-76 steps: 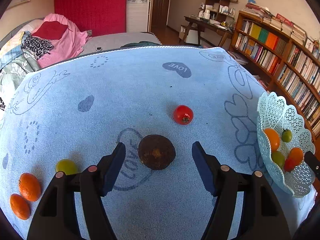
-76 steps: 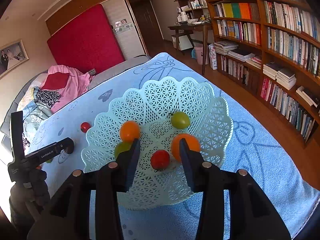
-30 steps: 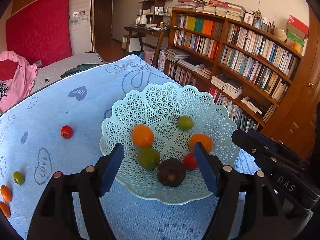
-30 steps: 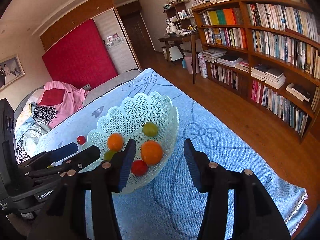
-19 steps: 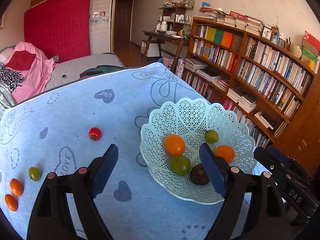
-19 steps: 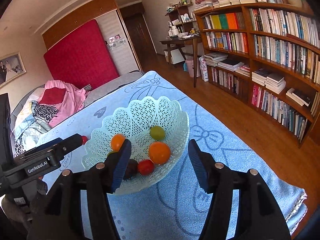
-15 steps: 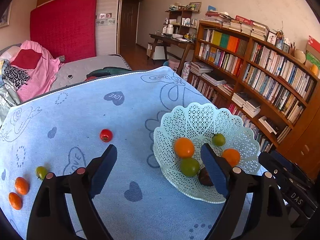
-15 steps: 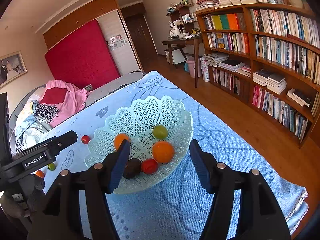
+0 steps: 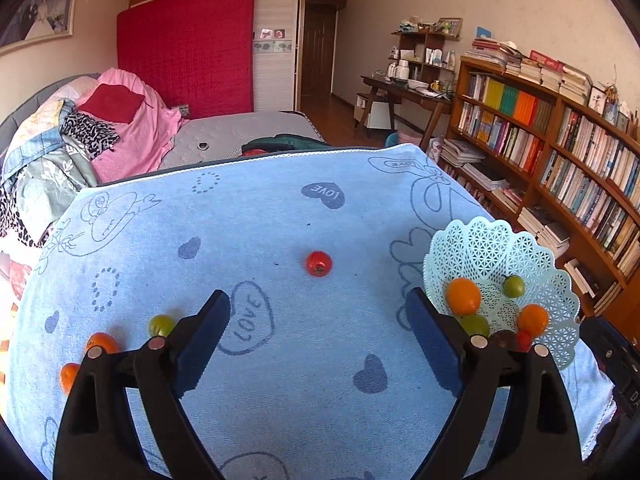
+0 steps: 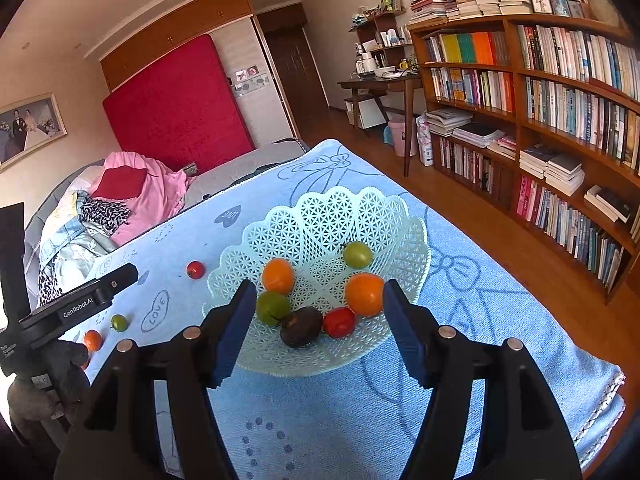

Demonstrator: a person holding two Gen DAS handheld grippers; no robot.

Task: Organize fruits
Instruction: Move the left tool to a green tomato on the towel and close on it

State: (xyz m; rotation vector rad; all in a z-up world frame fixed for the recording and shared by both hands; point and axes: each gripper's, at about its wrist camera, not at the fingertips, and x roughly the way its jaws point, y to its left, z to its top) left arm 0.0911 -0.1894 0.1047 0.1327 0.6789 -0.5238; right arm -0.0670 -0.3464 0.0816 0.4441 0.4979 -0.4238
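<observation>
A pale green lattice basket (image 10: pixel 360 216) stands on the blue cloth and holds two oranges, two green fruits, a red tomato (image 10: pixel 339 321) and a dark brown fruit (image 10: pixel 301 326). It also shows at the right of the left wrist view (image 9: pixel 532 256). A red tomato (image 9: pixel 319 263) lies loose mid-cloth. A green fruit (image 9: pixel 161 324) and two oranges (image 9: pixel 102 342) lie at the left. My left gripper (image 9: pixel 316 320) is open and empty above the cloth, short of the tomato. My right gripper (image 10: pixel 318 312) is open and empty, above the basket's near side.
The blue cloth (image 9: pixel 256 208) covers a table that ends at the back towards a bed (image 9: pixel 224 136) with piled clothes. Bookshelves (image 10: pixel 560 92) line the right wall over a wooden floor. The left gripper's body (image 10: pixel 76 308) shows at the left of the right wrist view.
My left gripper picked the dark brown fruit off the cloth, dropped it in the basket, then swung back left to face the loose fruits. My right gripper drew back from the basket, open.
</observation>
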